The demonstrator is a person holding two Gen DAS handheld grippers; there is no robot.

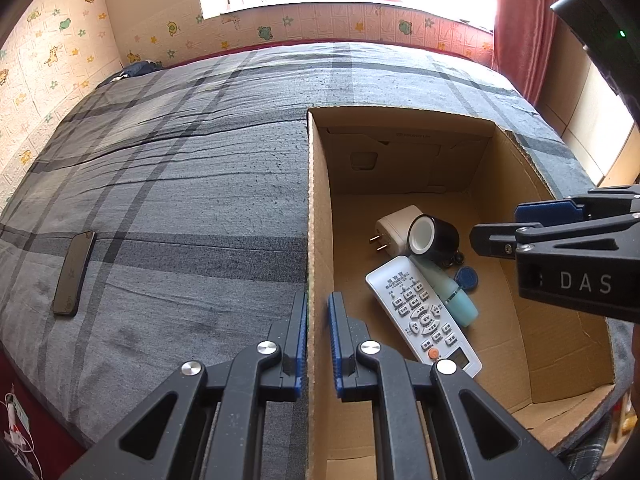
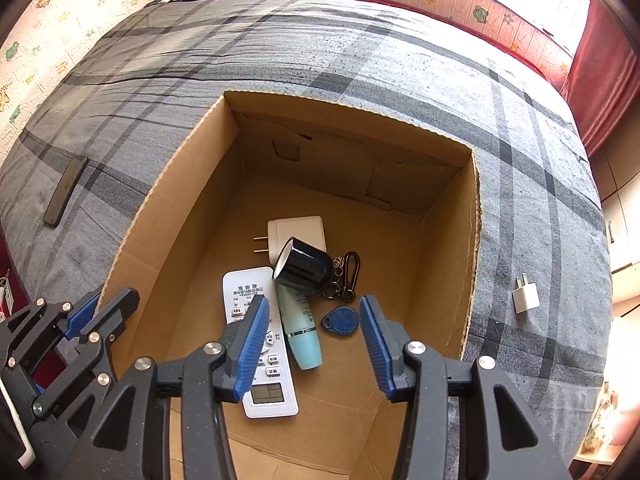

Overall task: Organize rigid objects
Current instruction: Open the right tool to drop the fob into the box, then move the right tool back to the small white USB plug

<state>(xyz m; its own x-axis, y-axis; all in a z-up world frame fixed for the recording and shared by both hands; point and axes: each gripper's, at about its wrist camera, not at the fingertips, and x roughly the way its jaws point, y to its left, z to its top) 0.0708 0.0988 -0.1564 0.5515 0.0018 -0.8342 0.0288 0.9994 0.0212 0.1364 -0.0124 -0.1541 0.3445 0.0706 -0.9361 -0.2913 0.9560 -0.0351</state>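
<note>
An open cardboard box (image 1: 318,208) (image 2: 160,208) sits on the plaid bed. Inside lie a white remote (image 1: 420,312) (image 2: 244,288), a teal tube (image 1: 460,300) (image 2: 302,328), a black cup (image 1: 438,240) (image 2: 306,266), a white plug adapter (image 1: 394,222) (image 2: 298,230), a blue key fob (image 1: 467,279) (image 2: 340,322) and a key ring (image 2: 346,274). My left gripper (image 1: 318,312) is shut on the box's left wall. My right gripper (image 2: 314,320) is open and empty above the box's contents; it also shows in the left wrist view (image 1: 496,228).
A black phone (image 1: 74,274) (image 2: 64,192) lies on the bed left of the box. A small white charger (image 2: 526,294) lies on the bed right of the box. A red curtain (image 1: 524,20) hangs at the far right, by the window.
</note>
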